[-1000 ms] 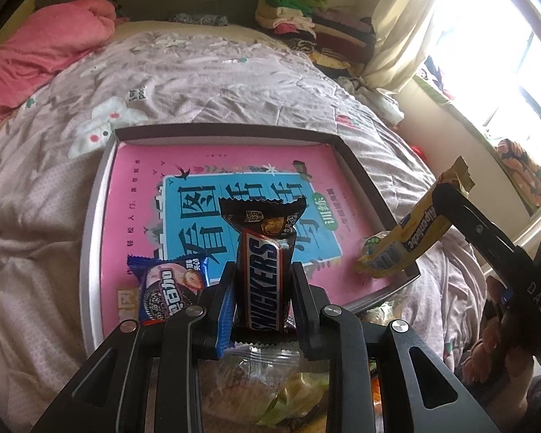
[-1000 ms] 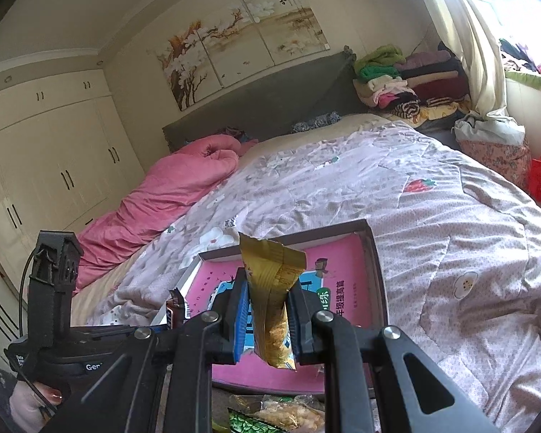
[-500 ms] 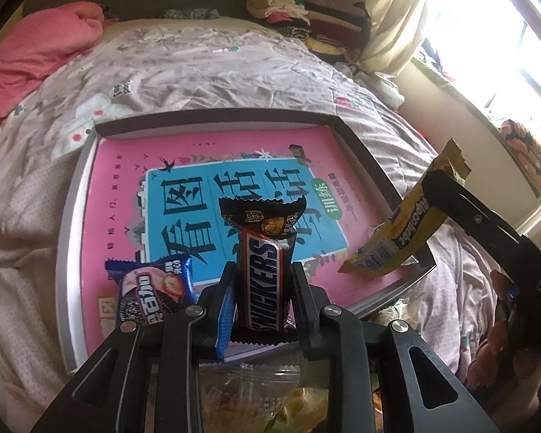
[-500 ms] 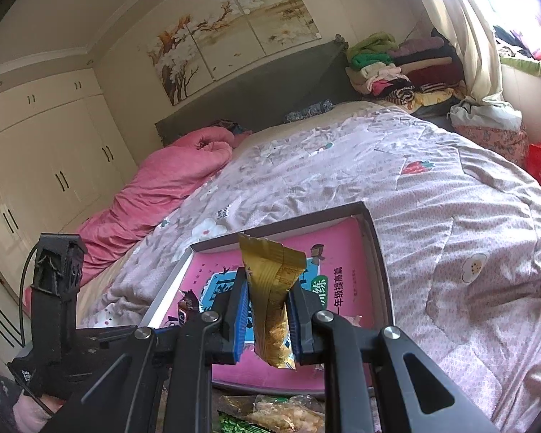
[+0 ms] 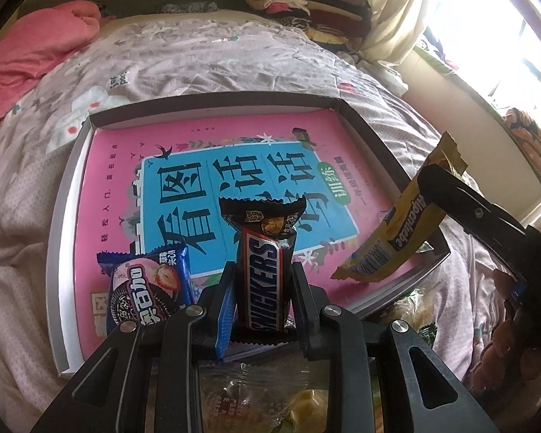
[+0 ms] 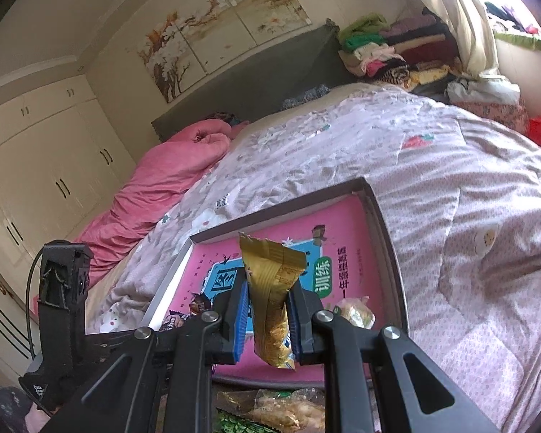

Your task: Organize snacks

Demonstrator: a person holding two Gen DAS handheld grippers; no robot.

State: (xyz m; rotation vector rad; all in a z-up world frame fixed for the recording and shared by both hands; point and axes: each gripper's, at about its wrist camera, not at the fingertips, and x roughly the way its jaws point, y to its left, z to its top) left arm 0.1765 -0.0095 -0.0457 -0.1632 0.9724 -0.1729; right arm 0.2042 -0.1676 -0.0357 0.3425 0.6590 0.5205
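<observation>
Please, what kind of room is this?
Most likely a bedroom: a bed with a floral quilt, a pink duvet, and a built-in wardrobe along the wall.

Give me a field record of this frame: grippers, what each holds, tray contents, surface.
left gripper: shut on Snickers bar, upright
right gripper: shut on yellow Alpenliebe pack, over tray's right corner
tray: pink book inside; Oreo pack lies on it
surface: floral bedspread

Upright Snickers bar (image 5: 265, 281), yellow Alpenliebe packet (image 5: 396, 238) tilted, Oreo pack (image 5: 144, 288) in tray (image 5: 59, 238)
</observation>
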